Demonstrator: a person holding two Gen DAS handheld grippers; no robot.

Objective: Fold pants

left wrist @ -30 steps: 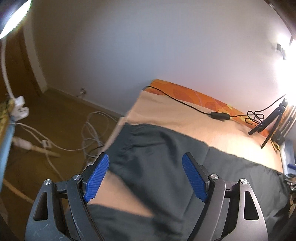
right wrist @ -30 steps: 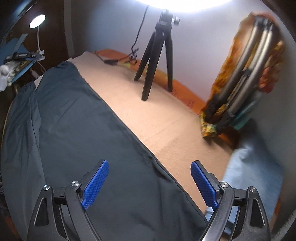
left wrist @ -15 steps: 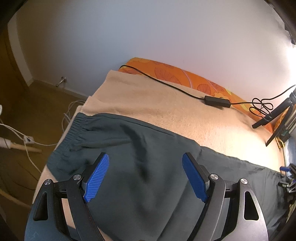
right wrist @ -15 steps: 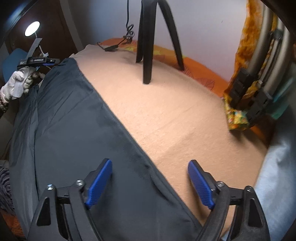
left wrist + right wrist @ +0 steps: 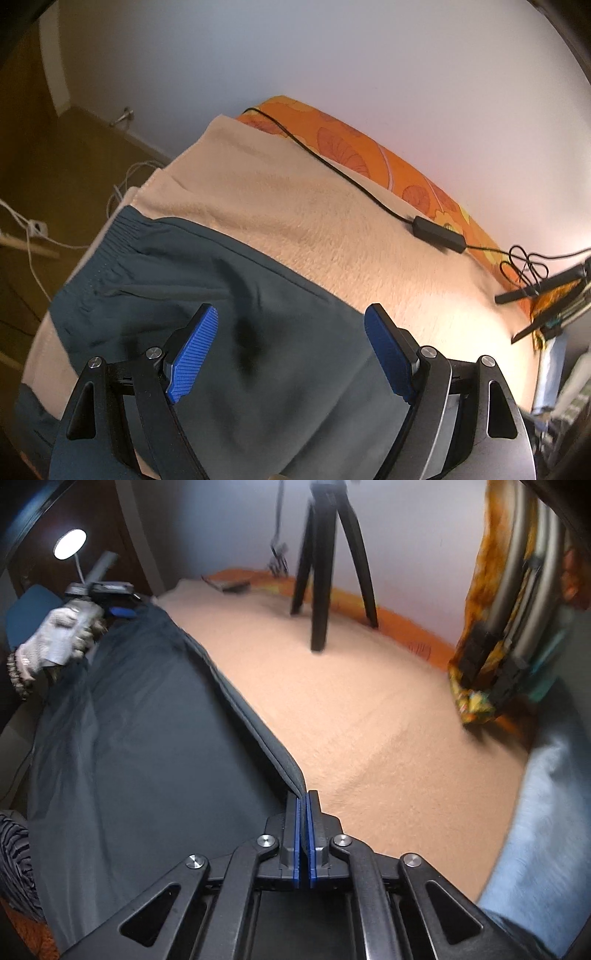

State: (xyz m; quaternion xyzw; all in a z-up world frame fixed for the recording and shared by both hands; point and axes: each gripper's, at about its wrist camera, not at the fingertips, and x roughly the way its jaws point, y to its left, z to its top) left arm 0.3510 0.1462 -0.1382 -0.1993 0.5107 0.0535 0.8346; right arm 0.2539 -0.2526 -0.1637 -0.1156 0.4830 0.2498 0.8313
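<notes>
Dark grey-green pants lie flat along the near side of the peach blanket, waistband at its left end. The left gripper hangs over the waist area, blue pads wide apart and pinching nothing. Toward the blanket's right end, the right gripper has just snapped together, clamped on the pants' far edge, which lifts into a ridge.

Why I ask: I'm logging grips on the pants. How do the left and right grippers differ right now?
The left gripper has its jaws wide apart over the waistband end of the pants, nothing pinched; the right gripper has just been closing and its jaws are shut on the pants' edge, which lifts into a ridge. Both have blue ribbed pads and point down at the beige blanket.
</notes>
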